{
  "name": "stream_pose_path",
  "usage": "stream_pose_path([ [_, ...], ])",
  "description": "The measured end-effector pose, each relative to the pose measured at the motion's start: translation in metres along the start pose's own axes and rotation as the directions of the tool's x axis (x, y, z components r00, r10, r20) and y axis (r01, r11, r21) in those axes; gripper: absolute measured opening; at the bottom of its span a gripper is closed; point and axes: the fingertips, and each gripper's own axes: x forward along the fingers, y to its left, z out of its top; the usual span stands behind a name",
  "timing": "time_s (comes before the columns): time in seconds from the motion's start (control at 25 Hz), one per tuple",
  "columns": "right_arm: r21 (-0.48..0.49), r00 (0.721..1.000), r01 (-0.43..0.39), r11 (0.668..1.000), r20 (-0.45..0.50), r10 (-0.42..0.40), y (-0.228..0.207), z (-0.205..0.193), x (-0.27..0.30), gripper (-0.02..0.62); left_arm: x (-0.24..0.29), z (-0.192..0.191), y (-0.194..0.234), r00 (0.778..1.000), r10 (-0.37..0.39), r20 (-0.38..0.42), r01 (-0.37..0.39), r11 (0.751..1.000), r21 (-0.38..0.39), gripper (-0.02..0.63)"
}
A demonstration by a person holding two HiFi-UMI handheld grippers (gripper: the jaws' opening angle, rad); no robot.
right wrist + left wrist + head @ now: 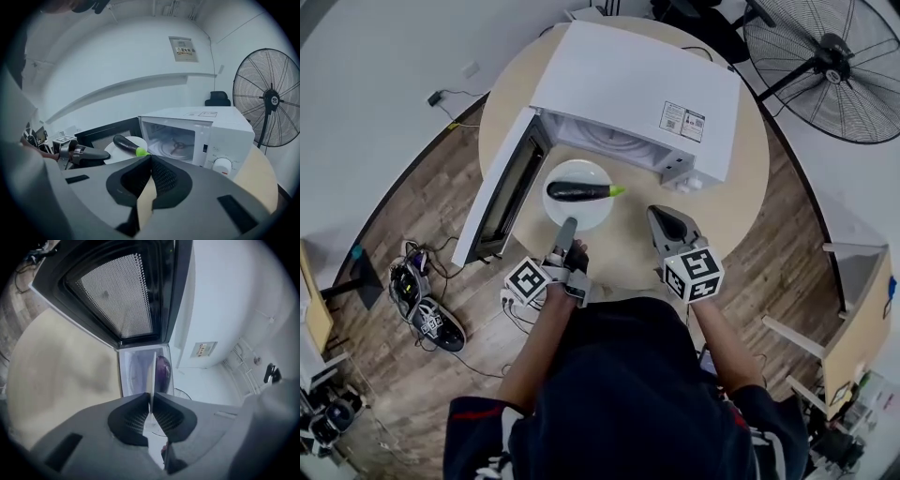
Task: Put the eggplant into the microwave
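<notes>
A dark purple eggplant [577, 191] with a green stem lies on a white plate [581, 216], just in front of the white microwave's [637, 84] open cavity. The microwave's door [502, 192] swings out to the left. My left gripper [568, 228] is shut on the plate's near rim. In the left gripper view the thin plate [152, 373] edge sits between the jaws, with the eggplant [162, 372] beyond. My right gripper [666, 217] hovers to the plate's right, shut and holding nothing. The right gripper view shows eggplant [124, 143], plate [115, 153] and the glass turntable [176, 145] inside.
The microwave stands on a round tan table [741, 197] and takes up its far half. A large standing fan [834, 66] is at the back right. Shoes and cables [427, 305] lie on the wooden floor to the left, under the door.
</notes>
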Motion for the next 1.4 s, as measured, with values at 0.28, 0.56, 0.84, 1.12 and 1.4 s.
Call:
stream_pose_path([
  [0.28,0.004,0.999,0.02,1.0,-0.035,-0.02,-0.025,-0.004,0.002,0.011,0.039,0.003,0.023,1.0,0.004,-0.017,-0.004,1.0,-0.012,0.034],
  [0.56,0.024,0.997,0.042,0.999,-0.067,-0.04,-0.045,-0.015,0.005,0.011,0.079,0.001,0.048,0.999,-0.002,-0.042,-0.001,0.997,-0.076,0.034],
  [0.84,0.039,0.995,0.046,0.998,-0.088,-0.043,-0.051,-0.022,0.01,0.011,0.111,-0.003,0.06,0.996,-0.005,-0.092,-0.004,0.995,-0.098,0.034],
  [1.12,0.053,0.994,0.044,0.998,-0.104,-0.038,-0.052,-0.029,0.015,0.011,0.133,-0.003,0.075,0.993,0.007,-0.118,-0.019,0.994,-0.106,0.034],
  [1.4,0.059,0.992,0.052,0.997,-0.115,-0.045,-0.056,-0.031,0.014,0.011,0.144,-0.003,0.085,0.991,0.035,-0.129,-0.049,0.992,-0.112,0.034],
])
